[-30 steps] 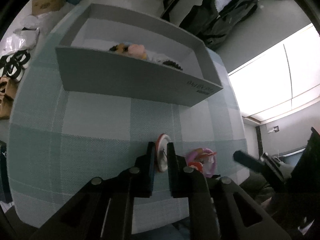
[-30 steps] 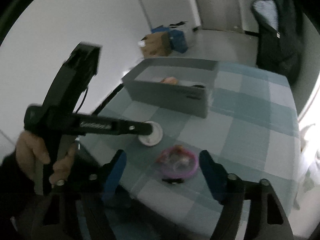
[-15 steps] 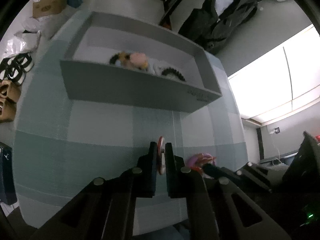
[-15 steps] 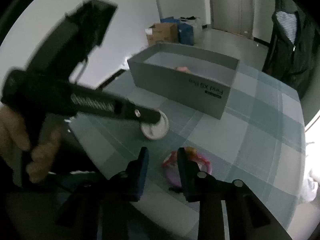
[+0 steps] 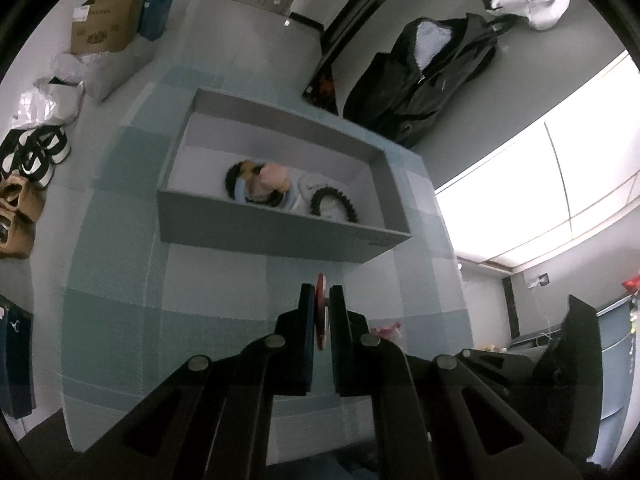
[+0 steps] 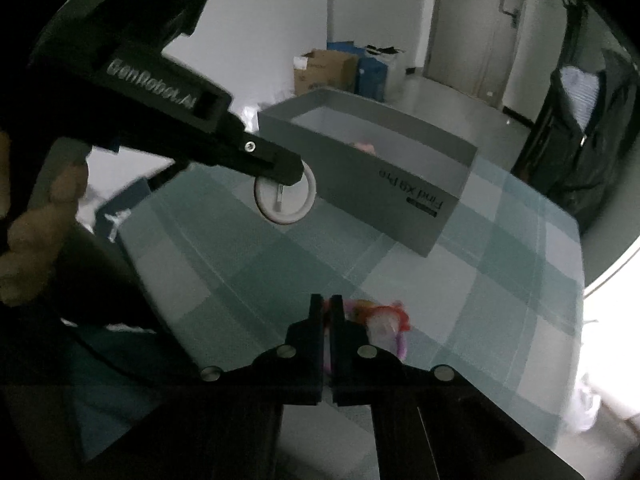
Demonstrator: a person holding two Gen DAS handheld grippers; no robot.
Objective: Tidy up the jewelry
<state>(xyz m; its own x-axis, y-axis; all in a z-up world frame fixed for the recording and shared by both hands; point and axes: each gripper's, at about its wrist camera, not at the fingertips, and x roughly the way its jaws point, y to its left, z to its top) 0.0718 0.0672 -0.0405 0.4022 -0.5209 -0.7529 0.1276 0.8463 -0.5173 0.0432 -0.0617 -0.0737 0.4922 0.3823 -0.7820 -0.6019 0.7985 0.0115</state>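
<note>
Lifted clear now, the round badge [image 5: 320, 312] rides pinched in the left gripper [image 5: 320, 320]; the right gripper [image 6: 327, 332] pinches the pink bracelet [image 6: 384, 328]. Next, carry both ahead into the gray box [image 5: 280, 236].

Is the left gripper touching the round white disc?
Touching. In the right wrist view the left gripper pinches the round white disc's top edge. In the left wrist view its fingers press both faces of the disc, seen edge-on.
</note>
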